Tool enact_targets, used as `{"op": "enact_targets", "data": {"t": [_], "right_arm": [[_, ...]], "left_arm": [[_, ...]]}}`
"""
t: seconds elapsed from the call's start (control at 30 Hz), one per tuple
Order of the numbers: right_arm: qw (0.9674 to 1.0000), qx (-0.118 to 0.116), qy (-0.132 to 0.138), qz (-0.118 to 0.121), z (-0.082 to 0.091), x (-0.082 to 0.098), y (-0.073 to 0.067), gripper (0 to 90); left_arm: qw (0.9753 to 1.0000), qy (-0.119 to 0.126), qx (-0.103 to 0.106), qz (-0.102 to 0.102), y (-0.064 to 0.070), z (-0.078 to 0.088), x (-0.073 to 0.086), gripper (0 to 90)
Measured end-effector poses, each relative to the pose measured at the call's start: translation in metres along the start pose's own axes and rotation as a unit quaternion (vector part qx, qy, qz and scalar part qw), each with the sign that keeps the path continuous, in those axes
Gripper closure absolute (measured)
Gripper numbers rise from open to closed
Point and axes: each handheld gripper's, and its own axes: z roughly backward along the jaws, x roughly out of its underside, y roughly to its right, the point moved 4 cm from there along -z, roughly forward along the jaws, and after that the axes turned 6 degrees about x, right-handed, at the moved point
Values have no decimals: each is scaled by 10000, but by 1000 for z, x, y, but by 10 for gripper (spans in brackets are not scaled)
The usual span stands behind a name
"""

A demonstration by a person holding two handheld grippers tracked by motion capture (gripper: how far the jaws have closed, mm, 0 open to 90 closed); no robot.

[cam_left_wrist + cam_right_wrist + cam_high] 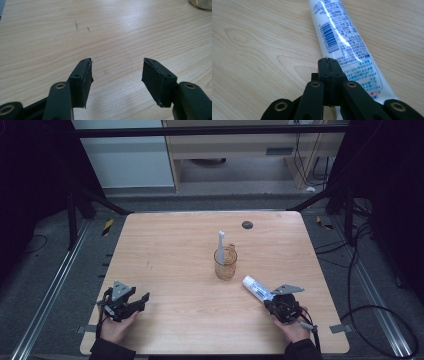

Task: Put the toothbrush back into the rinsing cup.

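Wooden surface (175, 255) carries a toothbrush cup (225, 263); left tongs (117, 72) gape empty, right tongs (329, 65) pinched together over the toothpaste tube (342, 37), gripping nothing, likely poised to grasp.

A glass cup (225, 264) stands near the middle of the table (170, 255), with a toothbrush (220, 247) upright inside it. A toothpaste tube (256, 288) lies on the table just to the right of the cup and nearer the person, and a small round disc (247, 224) lies behind the cup by the far edge.
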Motion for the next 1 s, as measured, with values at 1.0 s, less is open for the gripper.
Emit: {"op": "enact_targets", "data": {"t": [1.0], "right_arm": [[9975,465,132,-508,-8,-7,42,900]], "left_arm": [[10000,-11,-10,-5,0,-1,0,410]]}}
